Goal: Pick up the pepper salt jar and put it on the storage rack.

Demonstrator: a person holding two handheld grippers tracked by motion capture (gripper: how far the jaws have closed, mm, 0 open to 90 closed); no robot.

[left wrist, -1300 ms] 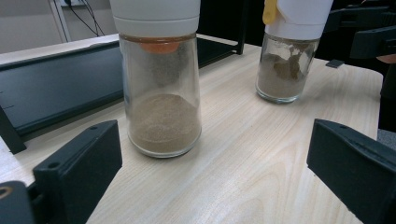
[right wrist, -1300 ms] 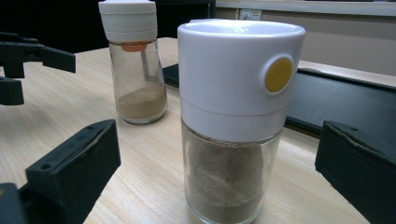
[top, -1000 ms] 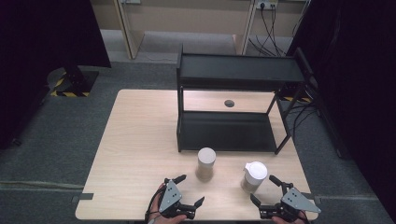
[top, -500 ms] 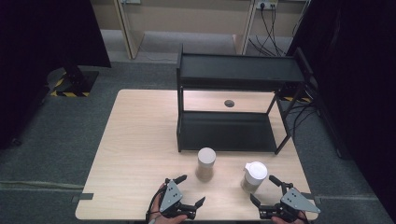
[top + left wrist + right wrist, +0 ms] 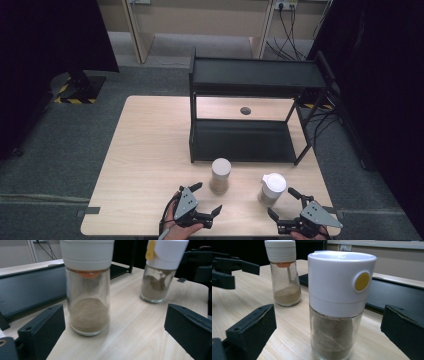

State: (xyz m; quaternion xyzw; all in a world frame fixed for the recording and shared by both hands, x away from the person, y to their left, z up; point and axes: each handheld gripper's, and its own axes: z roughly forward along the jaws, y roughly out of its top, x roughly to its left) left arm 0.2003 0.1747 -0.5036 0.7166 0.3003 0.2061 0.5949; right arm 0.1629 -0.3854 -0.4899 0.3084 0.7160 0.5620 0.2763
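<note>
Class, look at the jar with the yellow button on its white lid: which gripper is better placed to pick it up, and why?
Right. The right gripper sits open just before the yellow-button jar, which stands between its jaws in its own view. The left gripper faces the other spice jar.

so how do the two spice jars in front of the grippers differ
The left jar has a plain white cap with an orange ring beneath; the right jar has a taller white cap with a yellow button. The left jar holds a shallow layer of brownish powder; the right jar's glass part looks mostly full. Both are clear glass, upright on the table, ungripped.
</note>
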